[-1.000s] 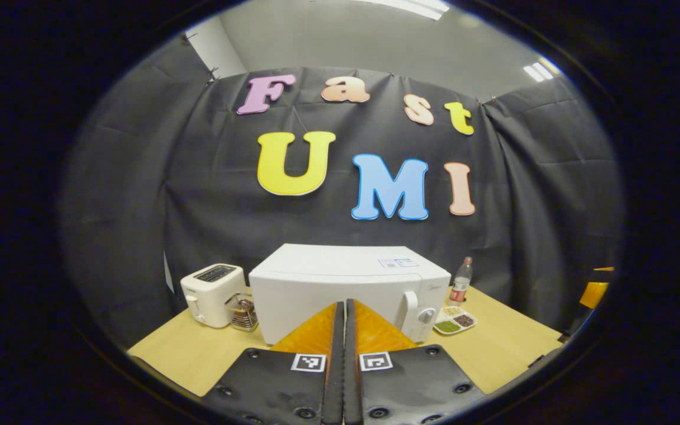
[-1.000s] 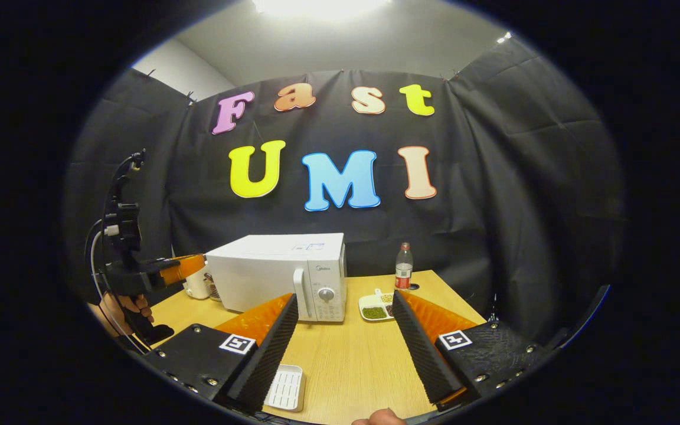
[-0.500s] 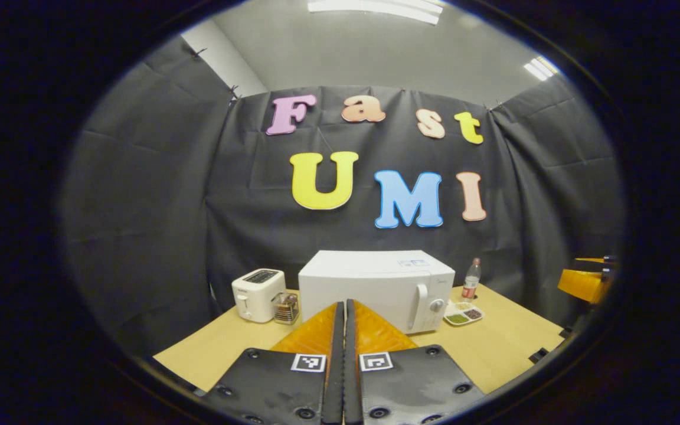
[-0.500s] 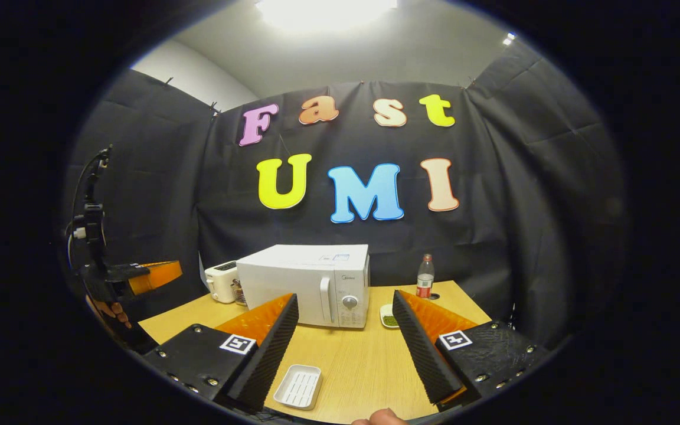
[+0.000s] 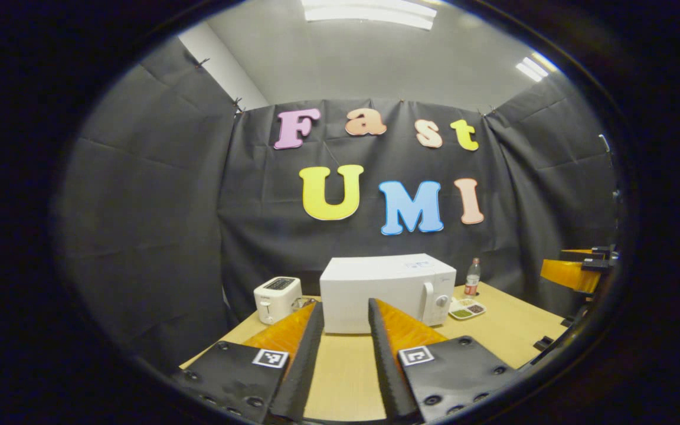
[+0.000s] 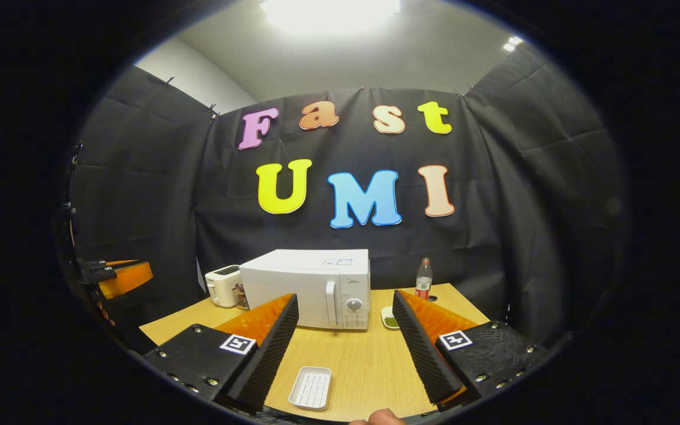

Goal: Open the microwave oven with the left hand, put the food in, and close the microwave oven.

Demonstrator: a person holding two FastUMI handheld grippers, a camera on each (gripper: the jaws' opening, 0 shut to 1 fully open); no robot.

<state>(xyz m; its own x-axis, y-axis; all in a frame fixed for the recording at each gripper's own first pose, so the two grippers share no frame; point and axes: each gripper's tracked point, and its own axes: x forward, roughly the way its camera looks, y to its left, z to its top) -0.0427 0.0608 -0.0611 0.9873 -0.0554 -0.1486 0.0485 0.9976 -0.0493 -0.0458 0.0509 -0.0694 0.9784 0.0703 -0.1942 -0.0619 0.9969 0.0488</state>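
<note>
Fingers of left gripper (image 5: 343, 354) spread apart w/ a clear gap, nothing between; inner faces ribbed, foam-like, wedge-shaped, each bolted to a flat plate w/ a square printed marker. Held above near edge of table (image 5: 511, 330), smooth pale wood-grain top. Aimed at microwave (image 5: 384, 292): boxy, matte white shell, door shut, upright bar handle and round knob at its right end. Toaster (image 5: 278, 298) just beside microwave on its left, white, rounded corners, dark slot on top. Divided dish (image 5: 465, 308) w/ green and dark fillings near microwave's right side; slim clear bottle (image 5: 473, 276) w/ red label behind it. Right gripper (image 5: 576, 271) far off at right edge.

Right gripper (image 6: 346, 348) spread wide, holding nothing; same ribbed wedge faces, marker plates w/ bolt heads. Between its fingers, low on table (image 6: 363, 366): small white rectangular tray (image 6: 310, 388), ridged inside, rounded corners, well apart from microwave (image 6: 307, 286). Toaster (image 6: 222, 285) left of it, bottle (image 6: 423, 278) right, part of dish (image 6: 389, 317) peeking past right finger. Left gripper (image 6: 121, 274) at far left edge. Fingertip (image 6: 378, 418) at bottom rim.
</note>
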